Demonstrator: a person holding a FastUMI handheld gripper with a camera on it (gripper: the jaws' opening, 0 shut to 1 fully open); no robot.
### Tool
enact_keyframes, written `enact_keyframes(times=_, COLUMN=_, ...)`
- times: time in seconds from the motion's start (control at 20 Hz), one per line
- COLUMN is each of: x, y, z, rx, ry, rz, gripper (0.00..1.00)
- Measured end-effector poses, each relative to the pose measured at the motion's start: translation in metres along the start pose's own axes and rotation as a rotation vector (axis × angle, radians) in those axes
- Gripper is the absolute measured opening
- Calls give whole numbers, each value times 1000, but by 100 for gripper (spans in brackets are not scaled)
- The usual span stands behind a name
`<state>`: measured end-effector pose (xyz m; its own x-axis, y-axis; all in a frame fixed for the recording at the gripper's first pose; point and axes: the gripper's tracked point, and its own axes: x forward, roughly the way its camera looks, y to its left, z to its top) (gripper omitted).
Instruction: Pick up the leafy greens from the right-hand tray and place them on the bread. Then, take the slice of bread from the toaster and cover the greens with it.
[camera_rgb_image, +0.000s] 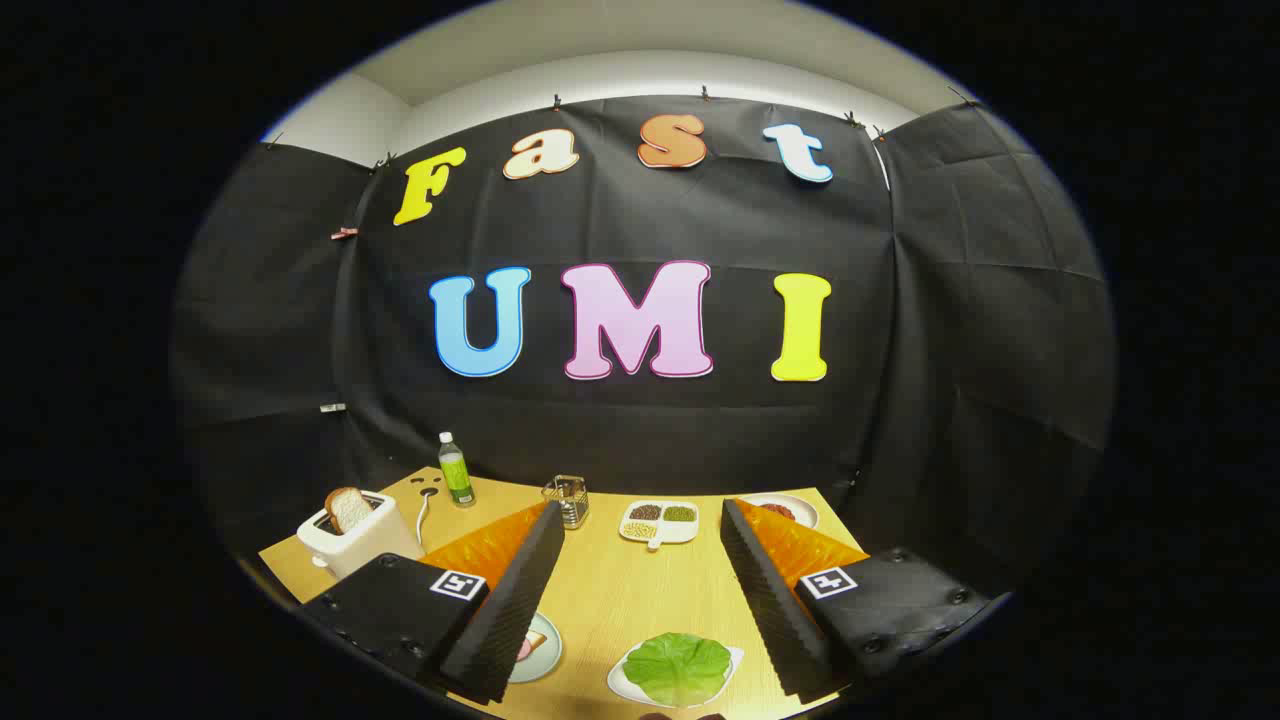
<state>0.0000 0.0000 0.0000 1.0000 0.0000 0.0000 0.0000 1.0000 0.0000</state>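
**Greens lie between our spread fingers, low at the near edge**

We hold the gripper (640, 600) released, fingers wide apart and grasping nothing. The leafy greens (677, 666) rest on their white tray (620, 685) at the table's (610, 590) near edge, between the fingertips and slightly toward the right one. The leaf looks roundish, without a clear long axis. We judge a downward dip comes next. The toaster (355, 545) with its bread slice (347, 509) stands by the far left corner.

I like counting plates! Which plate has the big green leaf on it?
The white plate lying between the open gripper's fingers holds the green leaf. The divided dish beyond holds small piles of beans.
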Motion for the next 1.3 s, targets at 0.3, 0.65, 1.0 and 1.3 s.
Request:
enact_keyframes(times=0.3, x=-3, y=5, z=-11, rx=-23, ry=21, rz=14, gripper=98)
enact_keyframes(times=0.65, x=-2, y=1, z=-21, rx=-23, ry=45, rz=12, gripper=98)
enact_keyframes(times=1.0, x=6, y=-7, z=-48, rx=-28, ry=117, rz=11, gripper=98)
enact_keyframes(times=1.3, x=18, y=-16, z=-104, rx=-45, ry=263, rz=32, gripper=98)
